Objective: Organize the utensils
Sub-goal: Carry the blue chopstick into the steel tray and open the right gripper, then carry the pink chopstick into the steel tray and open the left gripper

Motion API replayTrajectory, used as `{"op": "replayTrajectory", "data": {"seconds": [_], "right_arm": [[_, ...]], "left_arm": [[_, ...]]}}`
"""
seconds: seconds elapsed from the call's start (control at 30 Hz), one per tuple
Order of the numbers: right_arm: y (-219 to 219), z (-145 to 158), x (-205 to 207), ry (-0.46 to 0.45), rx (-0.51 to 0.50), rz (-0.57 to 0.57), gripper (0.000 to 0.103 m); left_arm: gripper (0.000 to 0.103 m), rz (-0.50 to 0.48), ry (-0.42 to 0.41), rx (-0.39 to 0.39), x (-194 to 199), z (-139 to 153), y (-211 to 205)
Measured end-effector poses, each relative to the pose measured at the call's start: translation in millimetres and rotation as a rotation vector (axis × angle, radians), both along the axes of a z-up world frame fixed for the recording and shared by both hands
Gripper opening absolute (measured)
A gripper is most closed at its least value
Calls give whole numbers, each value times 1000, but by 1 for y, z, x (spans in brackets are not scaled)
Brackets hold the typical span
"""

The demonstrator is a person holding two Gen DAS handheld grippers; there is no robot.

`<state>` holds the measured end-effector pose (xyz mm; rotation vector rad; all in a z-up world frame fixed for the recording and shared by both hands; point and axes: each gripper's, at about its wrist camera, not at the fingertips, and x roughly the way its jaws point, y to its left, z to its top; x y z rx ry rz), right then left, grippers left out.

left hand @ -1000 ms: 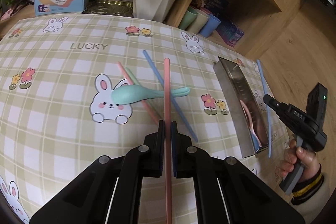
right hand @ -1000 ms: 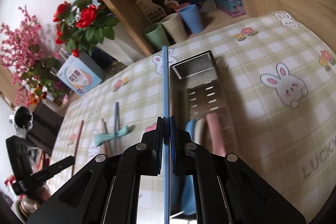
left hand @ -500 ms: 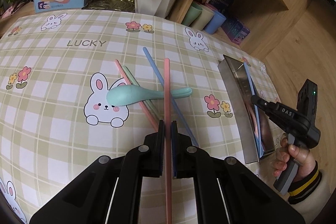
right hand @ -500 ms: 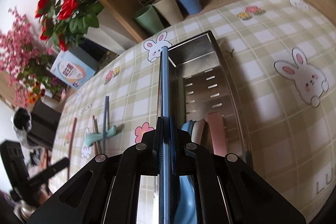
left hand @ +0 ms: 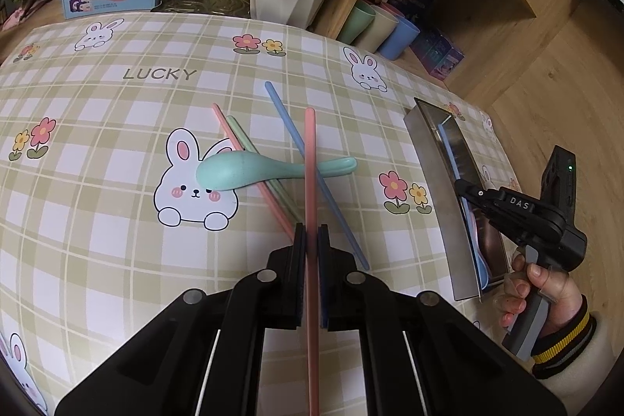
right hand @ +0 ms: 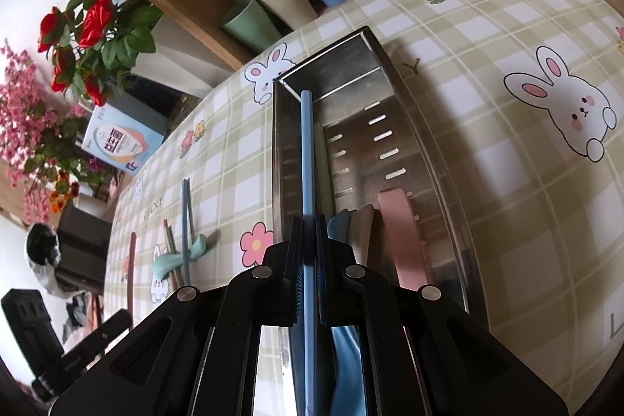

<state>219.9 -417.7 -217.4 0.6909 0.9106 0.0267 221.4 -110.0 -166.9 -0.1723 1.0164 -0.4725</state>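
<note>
The left hand-held gripper (left hand: 311, 240) is clamped on a pink chopstick (left hand: 310, 158), which reaches out above the teal spoon (left hand: 249, 171) and 3 loose chopsticks lying on the bench (left hand: 97, 201). The right hand-held gripper (right hand: 310, 232) is clamped on a blue chopstick (right hand: 307, 151), which points into the steel tray (right hand: 440, 182) along its left wall, beside the spoons already inside.

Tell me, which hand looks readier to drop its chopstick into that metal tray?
The right. Its fingers grip a blue chopstick that already lies along the inside of the tray. The left fingers hold a pink chopstick above the table, away from the tray.
</note>
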Motion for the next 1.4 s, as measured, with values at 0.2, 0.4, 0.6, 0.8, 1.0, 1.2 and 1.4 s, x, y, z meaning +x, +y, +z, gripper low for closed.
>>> {"op": "replayTrajectory", "data": {"seconds": [0.2,0.4,0.6,0.8,1.0,1.2,1.4], "right_arm": [[0,-3,3,19,11,-1,6],[0,-4,3,30,9,-6,7],[-1,-3,0,27,10,-8,8],[-1,10,-8,9,-34,-10,8],[4,27,-16,38,-209,31,8],[-11,40,-29,45,-293,28,8],[-38,44,-43,43,-328,-2,28]], "left_arm": [[6,-1,-1,-6,-1,2,0],[6,-3,2,-10,-3,3,-1],[6,-11,8,-20,-4,4,-4],[6,-19,12,-35,-7,8,-10],[6,-30,24,-41,-7,11,-19],[6,-30,37,-48,-4,16,-38],[6,-49,70,-106,1,19,-67]]}}
